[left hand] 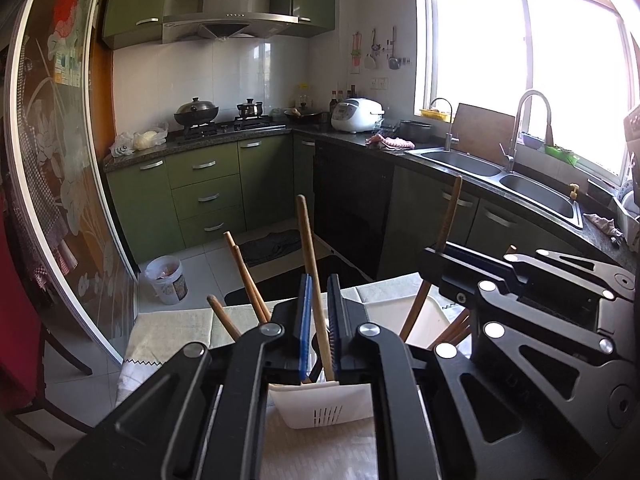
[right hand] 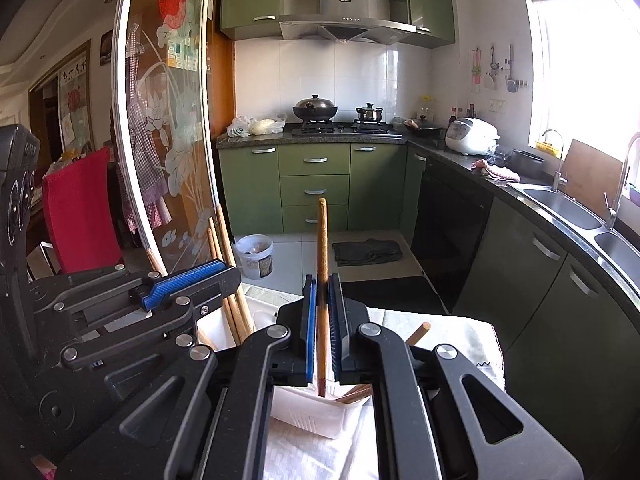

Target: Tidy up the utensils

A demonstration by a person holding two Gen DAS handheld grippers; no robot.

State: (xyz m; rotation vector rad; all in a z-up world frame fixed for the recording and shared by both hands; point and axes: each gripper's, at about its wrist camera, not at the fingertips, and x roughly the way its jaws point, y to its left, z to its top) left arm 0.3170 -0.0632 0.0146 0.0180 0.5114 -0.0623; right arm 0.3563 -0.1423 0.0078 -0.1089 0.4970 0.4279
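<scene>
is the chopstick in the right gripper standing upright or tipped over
Upright. In the right wrist view the darker chopstick runs near vertical between the blue pads of the right hand-held gripper, its lower end inside the white holder.

- My left gripper (left hand: pixel 319 322) sits left of my right gripper (right hand: pixel 323 322), each over a holder (left hand: pixel 320 406) compartment.
- Chopsticks (left hand: pixel 245 276) stand inside, left of both.
- Stove (right hand: pixel 346 126) lies far.

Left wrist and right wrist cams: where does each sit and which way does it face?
Left wrist: on the left hand-held gripper, facing the kitchen over a chopstick and white holder; right hand-held gripper alongside.
Right wrist: on the right hand-held gripper, facing the stove; left hand-held gripper alongside.
Shared: holder, stove, sink.
</scene>
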